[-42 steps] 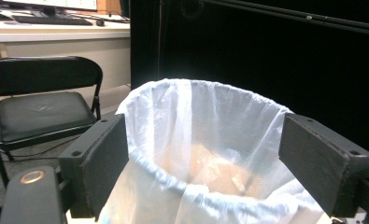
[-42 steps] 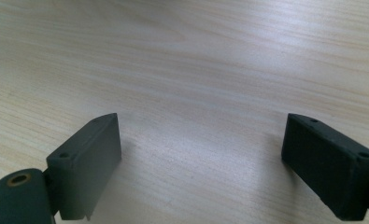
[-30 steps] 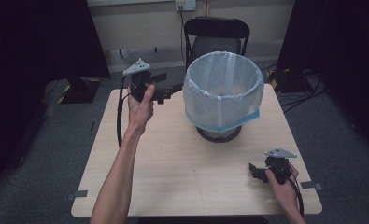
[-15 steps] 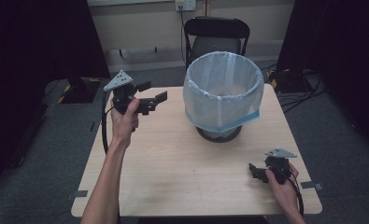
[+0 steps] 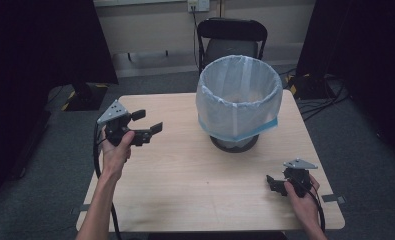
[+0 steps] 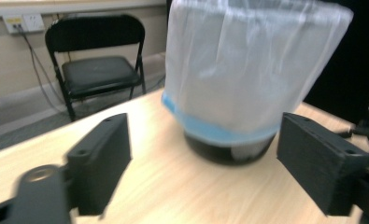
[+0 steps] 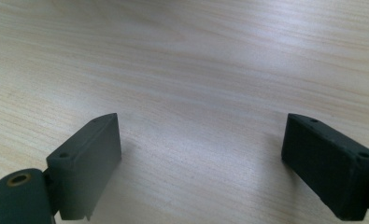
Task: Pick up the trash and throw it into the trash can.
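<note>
A wooden bench (image 5: 185,185) carries a lined waste bin (image 5: 237,97), its white bag folded over the rim. The left hand-held gripper (image 5: 146,122), jaws spread wide and empty, has drawn back from the bin's rim to hover well left of it, suggesting the liner is fitted. The right hand-held gripper (image 5: 272,183) rests near the bench's front edge, parted, holding nothing.
</note>
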`<state>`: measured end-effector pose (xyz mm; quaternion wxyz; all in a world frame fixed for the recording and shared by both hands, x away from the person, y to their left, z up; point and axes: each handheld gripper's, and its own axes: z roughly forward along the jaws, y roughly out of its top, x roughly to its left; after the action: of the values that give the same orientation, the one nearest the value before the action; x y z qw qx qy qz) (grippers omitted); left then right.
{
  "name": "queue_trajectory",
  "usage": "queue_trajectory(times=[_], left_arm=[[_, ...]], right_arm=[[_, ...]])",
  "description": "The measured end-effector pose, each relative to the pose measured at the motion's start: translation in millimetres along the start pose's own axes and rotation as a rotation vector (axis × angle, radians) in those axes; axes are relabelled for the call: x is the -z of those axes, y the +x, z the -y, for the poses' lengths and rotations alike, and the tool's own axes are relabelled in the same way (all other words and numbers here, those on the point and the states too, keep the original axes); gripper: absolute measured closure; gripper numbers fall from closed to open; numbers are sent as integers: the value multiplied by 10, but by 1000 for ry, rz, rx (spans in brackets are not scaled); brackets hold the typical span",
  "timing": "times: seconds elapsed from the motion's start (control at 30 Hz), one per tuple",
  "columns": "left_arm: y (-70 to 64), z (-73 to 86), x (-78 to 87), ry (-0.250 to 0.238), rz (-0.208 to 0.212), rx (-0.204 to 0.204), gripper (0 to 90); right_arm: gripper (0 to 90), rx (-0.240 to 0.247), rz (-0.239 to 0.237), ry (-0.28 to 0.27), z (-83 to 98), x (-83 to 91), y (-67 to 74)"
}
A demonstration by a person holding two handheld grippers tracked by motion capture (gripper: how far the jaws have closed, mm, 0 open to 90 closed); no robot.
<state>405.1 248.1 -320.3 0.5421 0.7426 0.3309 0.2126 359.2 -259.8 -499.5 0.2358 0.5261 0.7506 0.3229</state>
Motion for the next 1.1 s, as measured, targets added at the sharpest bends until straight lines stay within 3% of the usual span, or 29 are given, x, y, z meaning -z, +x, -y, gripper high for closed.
queue_trajectory(times=[0.23,0.3,0.33,0.43,0.53,0.57,0.63,0.73,0.83,0.97,1.1], left_arm=[[-6,324,111,44,-32,11,186],[-11,440,130,58,-38,22,185],[-14,561,145,62,-28,53,182],[-39,689,165,87,-50,50,172],[-50,895,198,109,-39,79,159],[-50,895,198,109,-39,79,159],[-23,1009,217,112,-12,118,160],[21,1217,225,170,-88,152,168],[44,1386,217,212,-94,180,173],[28,1527,200,266,-127,169,165],[-26,1672,188,303,-147,190,165]], right_arm=[[111,0,0,0,0,0,0],[111,0,0,0,0,0,0],[111,0,0,0,0,0,0],[111,2,0,0,0,0,-2],[111,0,0,0,0,0,0],[111,0,0,0,0,0,0],[111,0,0,0,0,0,0],[110,0,0,0,0,0,0],[111,0,0,0,0,0,0],[110,0,0,0,0,0,0],[111,2,0,0,1,0,-1]])
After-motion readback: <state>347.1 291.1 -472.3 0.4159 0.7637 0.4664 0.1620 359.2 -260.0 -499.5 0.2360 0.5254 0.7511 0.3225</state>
